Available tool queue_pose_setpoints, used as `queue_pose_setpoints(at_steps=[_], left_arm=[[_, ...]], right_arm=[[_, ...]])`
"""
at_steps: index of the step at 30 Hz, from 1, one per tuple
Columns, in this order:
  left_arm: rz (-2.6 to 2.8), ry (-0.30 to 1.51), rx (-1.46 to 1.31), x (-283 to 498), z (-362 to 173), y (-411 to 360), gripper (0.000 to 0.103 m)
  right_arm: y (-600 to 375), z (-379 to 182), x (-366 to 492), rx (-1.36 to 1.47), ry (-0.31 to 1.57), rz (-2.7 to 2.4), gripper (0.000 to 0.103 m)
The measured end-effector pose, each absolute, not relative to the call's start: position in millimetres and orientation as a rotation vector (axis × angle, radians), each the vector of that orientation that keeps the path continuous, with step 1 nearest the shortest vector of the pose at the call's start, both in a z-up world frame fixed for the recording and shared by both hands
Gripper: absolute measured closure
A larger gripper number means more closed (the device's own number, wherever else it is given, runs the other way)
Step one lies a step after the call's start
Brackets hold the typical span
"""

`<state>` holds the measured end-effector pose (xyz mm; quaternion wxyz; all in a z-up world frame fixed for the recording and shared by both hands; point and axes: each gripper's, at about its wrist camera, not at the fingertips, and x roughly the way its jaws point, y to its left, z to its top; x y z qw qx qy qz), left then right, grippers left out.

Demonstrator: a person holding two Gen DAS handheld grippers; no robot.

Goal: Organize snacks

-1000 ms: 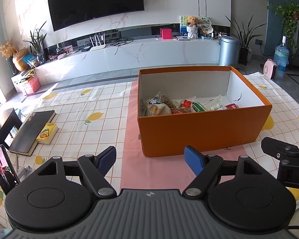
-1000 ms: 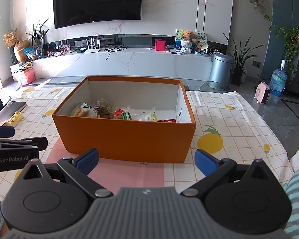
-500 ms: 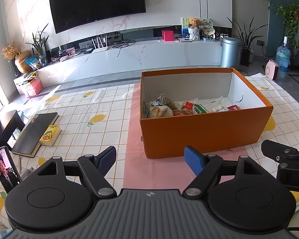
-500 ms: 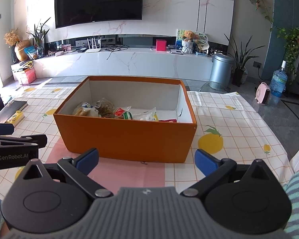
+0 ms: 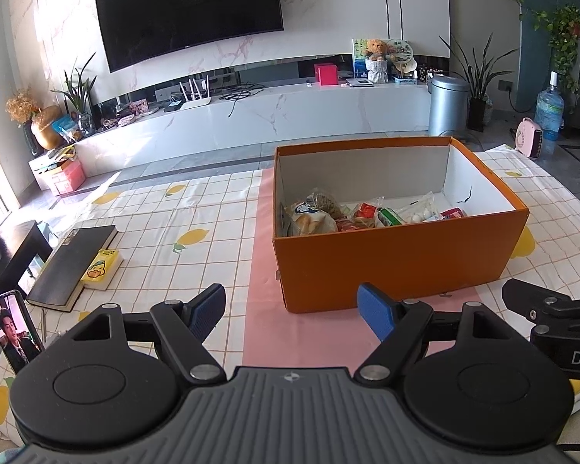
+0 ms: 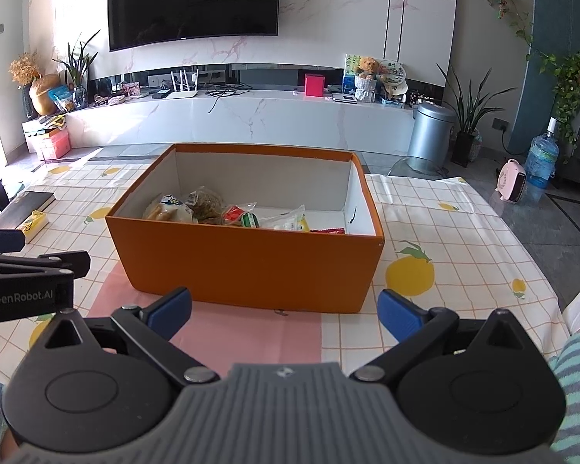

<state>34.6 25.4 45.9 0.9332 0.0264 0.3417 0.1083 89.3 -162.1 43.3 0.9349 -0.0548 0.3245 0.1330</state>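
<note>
An open orange box [image 5: 398, 255] [image 6: 247, 259] stands on the table ahead of both grippers. Several wrapped snacks [image 5: 328, 214] [image 6: 220, 212] lie on its floor, among them a bread pack, a red packet and a clear bag. My left gripper [image 5: 292, 311] hovers open and empty over the pink runner, short of the box's front left corner. The right gripper [image 6: 284, 311] is open and empty too, held just in front of the box's front wall. Each gripper's black arm shows at the edge of the other's view.
A lemon-print checked cloth [image 5: 181, 232] with a pink runner [image 5: 290, 332] covers the table. At the left lie a dark book [image 5: 73, 263], a yellow pack [image 5: 100, 268] and a propped phone [image 5: 13, 332]. A striped sleeve [image 6: 576, 379] is at the right.
Both grippers have tilted up and drawn back a little, so the box sits slightly lower and farther in view. Jaws stay open; the snacks have not moved.
</note>
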Motion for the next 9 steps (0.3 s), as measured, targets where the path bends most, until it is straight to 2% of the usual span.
queue_pose_setpoints(at_steps=[9], left_arm=[[0.211,0.678,0.054,32.4,49.5,24.2,0.012]], right_arm=[[-162.3,43.2,89.3,-0.112,0.664,0.272,0.004]])
